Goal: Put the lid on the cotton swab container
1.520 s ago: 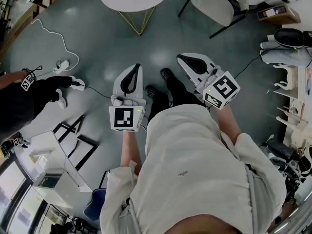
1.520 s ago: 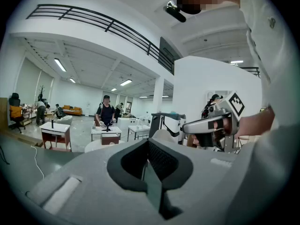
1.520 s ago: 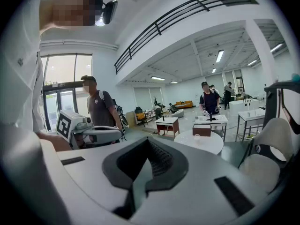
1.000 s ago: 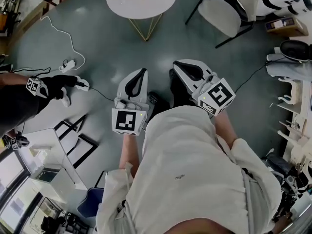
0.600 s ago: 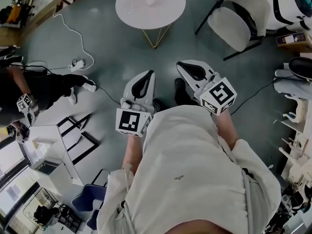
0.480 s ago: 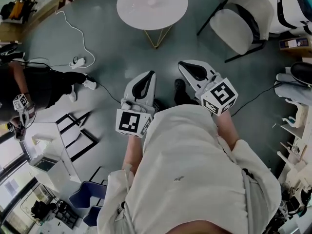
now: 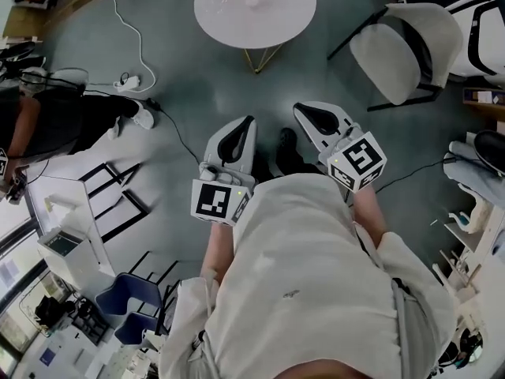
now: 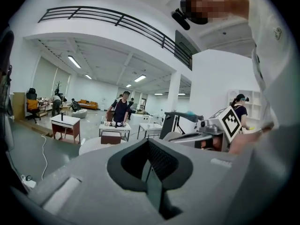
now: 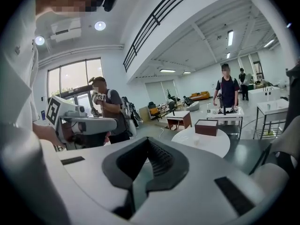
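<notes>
My left gripper (image 7: 246, 123) and right gripper (image 7: 304, 110) are held out at waist height over the grey floor, both shut with nothing between the jaws. Ahead stands a round white table (image 7: 229, 10) bearing a brown box (image 9: 206, 127) and a small clear object (image 7: 252, 0) too small to identify. The same table (image 8: 91, 146) and box (image 8: 111, 138) lie beyond the shut left gripper (image 8: 149, 149) in the left gripper view. The right gripper (image 9: 149, 146) points toward the table (image 9: 220, 146). I cannot make out a cotton swab container or a lid.
A white chair (image 7: 394, 50) stands right of the table. A person in black (image 7: 55, 125) is at the left beside a white desk (image 7: 55, 219). A white cable (image 7: 138, 42) and a power strip (image 7: 128, 81) lie on the floor. Shelving stands at the right edge.
The head view has swung and advanced: the round table and chair have shifted right, and the person in black has shifted up. Both grippers keep the same pose, shut.
</notes>
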A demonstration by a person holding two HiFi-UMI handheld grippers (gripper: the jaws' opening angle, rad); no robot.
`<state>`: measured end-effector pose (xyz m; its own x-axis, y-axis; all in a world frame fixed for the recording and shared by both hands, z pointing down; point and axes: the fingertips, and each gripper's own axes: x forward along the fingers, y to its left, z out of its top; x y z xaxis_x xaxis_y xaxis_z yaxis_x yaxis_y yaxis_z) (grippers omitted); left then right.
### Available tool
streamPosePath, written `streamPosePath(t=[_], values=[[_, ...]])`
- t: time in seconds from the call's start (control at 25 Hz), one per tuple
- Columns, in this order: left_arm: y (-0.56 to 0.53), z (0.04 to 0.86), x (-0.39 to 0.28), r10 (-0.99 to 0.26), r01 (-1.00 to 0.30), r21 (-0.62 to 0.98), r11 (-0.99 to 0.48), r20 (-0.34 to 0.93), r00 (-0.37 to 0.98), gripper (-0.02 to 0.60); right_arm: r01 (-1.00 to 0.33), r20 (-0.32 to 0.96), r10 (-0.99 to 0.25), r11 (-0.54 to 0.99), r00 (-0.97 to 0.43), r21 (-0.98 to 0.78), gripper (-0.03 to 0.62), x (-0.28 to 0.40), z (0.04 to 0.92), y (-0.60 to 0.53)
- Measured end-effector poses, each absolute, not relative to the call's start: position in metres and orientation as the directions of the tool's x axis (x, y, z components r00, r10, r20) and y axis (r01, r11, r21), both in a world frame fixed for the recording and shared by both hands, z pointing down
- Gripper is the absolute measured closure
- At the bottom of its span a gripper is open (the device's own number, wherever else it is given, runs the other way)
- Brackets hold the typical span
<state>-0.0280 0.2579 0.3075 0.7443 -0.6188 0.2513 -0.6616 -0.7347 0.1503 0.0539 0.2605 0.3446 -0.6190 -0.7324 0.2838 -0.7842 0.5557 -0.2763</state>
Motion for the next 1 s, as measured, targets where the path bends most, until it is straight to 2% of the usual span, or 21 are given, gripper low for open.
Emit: streamPosePath(t=[0.16, 0.56, 1.0], values=[[0.253, 0.321, -0.031, -0.622, -0.678, 0.134, -0.722, 0.302, 0.722, 0.574, -0.766, 0.301, -0.706, 0.566, -0.641, -0.305, 0.588, 0.048, 0.359, 0.252], [0.195, 0.325, -0.057, -0.594, -0.646, 0.166, -0.745, 0.276, 0.755, 0.574, -0.769, 0.329, -0.695, 0.578, -0.64, -0.273, 0.588, 0.02, 0.353, 0.2], [0.084, 0.293, -0.073, -0.511, -0.54, 0.113, -0.834, 0.213, 0.833, 0.574, -0.864, 0.331, -0.798, 0.462, -0.503, -0.2, 0.588, 0.016, 0.317, 0.096]])
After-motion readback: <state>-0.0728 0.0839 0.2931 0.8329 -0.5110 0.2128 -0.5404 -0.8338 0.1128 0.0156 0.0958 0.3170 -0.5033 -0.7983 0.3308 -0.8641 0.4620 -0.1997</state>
